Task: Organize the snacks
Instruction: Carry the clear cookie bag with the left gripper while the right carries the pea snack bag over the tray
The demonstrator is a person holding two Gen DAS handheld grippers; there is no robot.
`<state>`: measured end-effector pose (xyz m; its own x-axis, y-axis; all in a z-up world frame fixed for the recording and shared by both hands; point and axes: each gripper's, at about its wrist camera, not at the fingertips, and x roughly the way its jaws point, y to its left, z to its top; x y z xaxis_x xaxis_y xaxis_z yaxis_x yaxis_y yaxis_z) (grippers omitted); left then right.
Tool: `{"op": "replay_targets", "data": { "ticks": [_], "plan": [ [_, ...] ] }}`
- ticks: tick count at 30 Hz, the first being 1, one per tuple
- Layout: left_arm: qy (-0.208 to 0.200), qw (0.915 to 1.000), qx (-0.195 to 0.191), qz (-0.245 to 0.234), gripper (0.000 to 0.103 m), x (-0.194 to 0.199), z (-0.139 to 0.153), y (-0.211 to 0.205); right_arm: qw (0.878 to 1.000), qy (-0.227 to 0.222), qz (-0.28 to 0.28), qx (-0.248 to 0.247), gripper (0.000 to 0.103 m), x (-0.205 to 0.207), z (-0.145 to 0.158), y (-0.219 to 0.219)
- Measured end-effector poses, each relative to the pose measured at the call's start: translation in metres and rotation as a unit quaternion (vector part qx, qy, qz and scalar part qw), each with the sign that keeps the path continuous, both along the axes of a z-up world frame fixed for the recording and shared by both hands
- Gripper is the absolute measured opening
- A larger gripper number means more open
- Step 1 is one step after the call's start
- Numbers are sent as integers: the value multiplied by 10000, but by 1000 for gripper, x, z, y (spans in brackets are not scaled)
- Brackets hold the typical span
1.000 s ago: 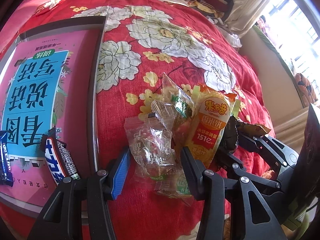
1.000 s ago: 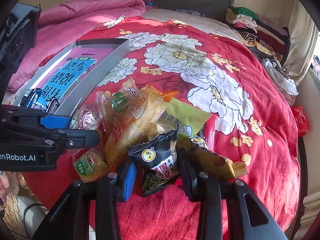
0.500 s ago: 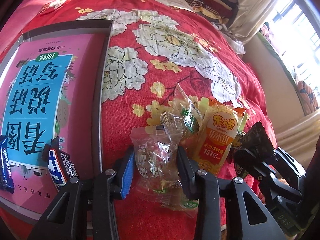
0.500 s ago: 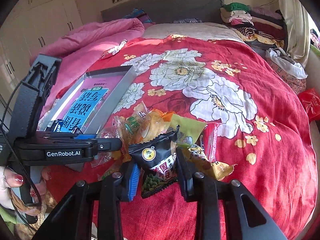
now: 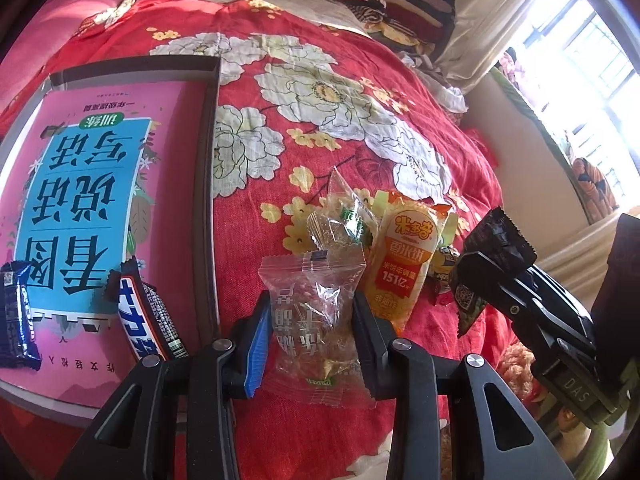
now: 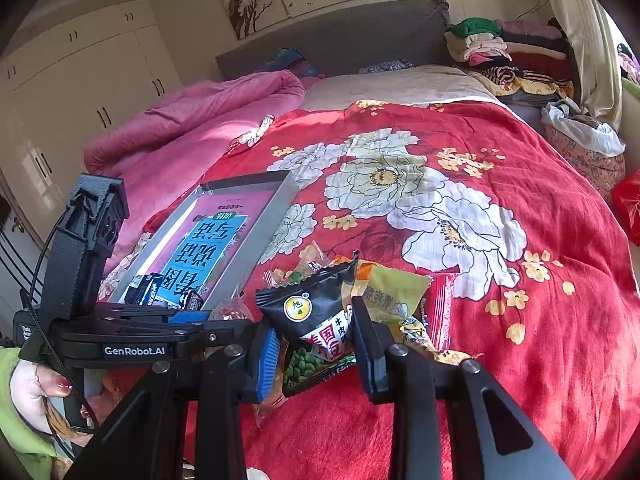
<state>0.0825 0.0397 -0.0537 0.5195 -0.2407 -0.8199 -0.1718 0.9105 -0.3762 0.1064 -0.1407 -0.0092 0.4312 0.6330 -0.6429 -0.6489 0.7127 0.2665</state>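
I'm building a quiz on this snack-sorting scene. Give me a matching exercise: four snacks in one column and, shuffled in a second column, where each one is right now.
Things:
1. clear candy packet
2. black pea packet
3. Snickers bar
4. orange rice cracker packet

Places:
A. lying in the tray on the pink book
B. between the fingers of the left hand-held gripper
C. lying in the snack pile on the red bedspread
D. between the fingers of the right hand-held gripper

Pairs: 1-B, 2-D, 3-A, 4-C

The left tool (image 6: 224, 316) hides the tray's (image 6: 256, 240) near end; the dark bar (image 5: 14, 320) is cropped.
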Motion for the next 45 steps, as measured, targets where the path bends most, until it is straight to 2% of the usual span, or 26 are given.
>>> {"op": "replay_targets", "data": {
  "ticks": [2,8,33,45],
  "plan": [
    [-110,9998,139,14,39,-2,8,1,10000,-16,28,78,34,-1,3,2],
    [-302,9994,140,84,39,-11,22,6,9997,-152,69,163,34,-9,8,2],
    [-591,9971,177,453,39,-35,41,50,9992,-303,-113,239,34,-21,23,9],
    [-710,9945,253,729,39,-55,52,76,9982,-334,241,442,34,-37,36,41]
  ]
}}
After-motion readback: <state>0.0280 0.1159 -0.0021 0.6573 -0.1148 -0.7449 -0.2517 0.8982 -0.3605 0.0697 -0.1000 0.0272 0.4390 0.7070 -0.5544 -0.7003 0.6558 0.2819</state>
